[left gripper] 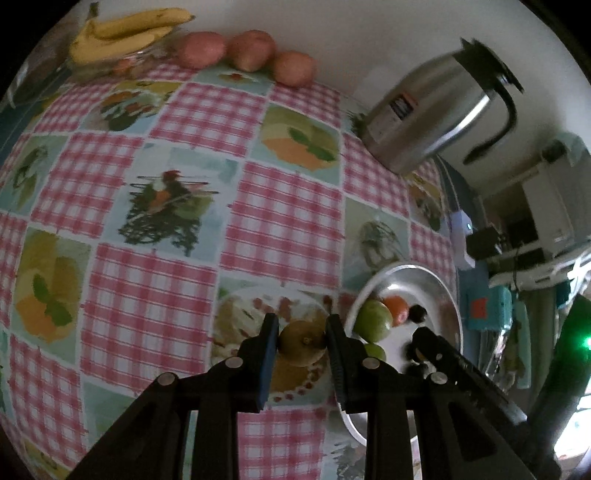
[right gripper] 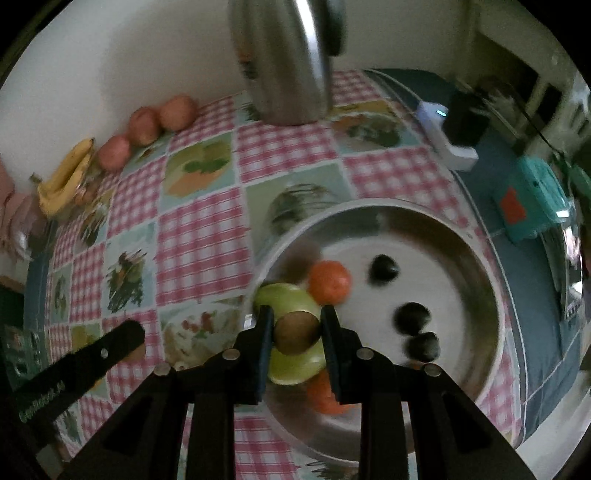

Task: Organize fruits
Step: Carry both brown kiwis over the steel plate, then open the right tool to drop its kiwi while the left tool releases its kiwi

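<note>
- The left gripper (left gripper: 302,341) has its jaws clamped on a brown kiwi (left gripper: 301,341) above the worktop (left gripper: 155,280), just beside the metal bowl (right gripper: 476,266).
- The right gripper (right gripper: 296,332) grips a second kiwi (right gripper: 295,332) over the bowl.
- In the bowl: two green apples, two oranges, three dark fruits.
- Along the wall: three red apples (left gripper: 249,50) and bananas (left gripper: 122,33); a steel jug (left gripper: 436,114) stands near the bowl.

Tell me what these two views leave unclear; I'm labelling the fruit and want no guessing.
- Right wrist view: the orange fruit under the right gripper is half covered by its finger.
- Right wrist view: three dark fruits in the metal bowl are motion-blurred; kind unclear.
- Left wrist view: the bowl's near part is hidden by the left gripper.
- Both views: kettle top is blurred or cropped.
</note>
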The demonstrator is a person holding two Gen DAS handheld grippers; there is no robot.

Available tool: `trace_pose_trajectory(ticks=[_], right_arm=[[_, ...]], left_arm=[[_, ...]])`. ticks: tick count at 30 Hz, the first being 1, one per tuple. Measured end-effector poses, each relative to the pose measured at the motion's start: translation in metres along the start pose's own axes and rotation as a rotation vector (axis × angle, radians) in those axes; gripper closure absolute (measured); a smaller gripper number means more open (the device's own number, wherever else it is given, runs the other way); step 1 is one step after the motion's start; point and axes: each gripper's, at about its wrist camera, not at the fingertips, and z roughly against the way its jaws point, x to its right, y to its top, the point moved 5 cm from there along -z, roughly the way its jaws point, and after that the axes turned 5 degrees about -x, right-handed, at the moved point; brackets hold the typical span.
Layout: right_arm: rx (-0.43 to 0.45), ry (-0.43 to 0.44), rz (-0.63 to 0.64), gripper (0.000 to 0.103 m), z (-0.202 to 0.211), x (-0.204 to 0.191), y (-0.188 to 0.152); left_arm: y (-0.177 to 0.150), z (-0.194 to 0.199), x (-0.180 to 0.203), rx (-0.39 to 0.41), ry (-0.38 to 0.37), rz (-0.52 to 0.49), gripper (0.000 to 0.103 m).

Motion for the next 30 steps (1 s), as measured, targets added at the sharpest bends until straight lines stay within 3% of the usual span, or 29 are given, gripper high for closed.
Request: trace_pose_trajectory(ticks=[8,18,30], right_arm=[[0.012,-0.010,-0.117,0.076,0.005,0.046,0.003],[0.009,-0.016,-0.165,0.076,0.005,0.065,0.005],[-0.047,-0.031,-0.157,0.076,-0.011,0.064,-0.001]], left_arm=[[-0.014,-0.012,0.034,-0.035,0.003,-0.091,0.075],[-0.038,-0.032,0.072,-0.085,0.042,-0.216,0.075],[-0.047,-0.049,0.074,-0.133,0.068,-0.224,0.075]])
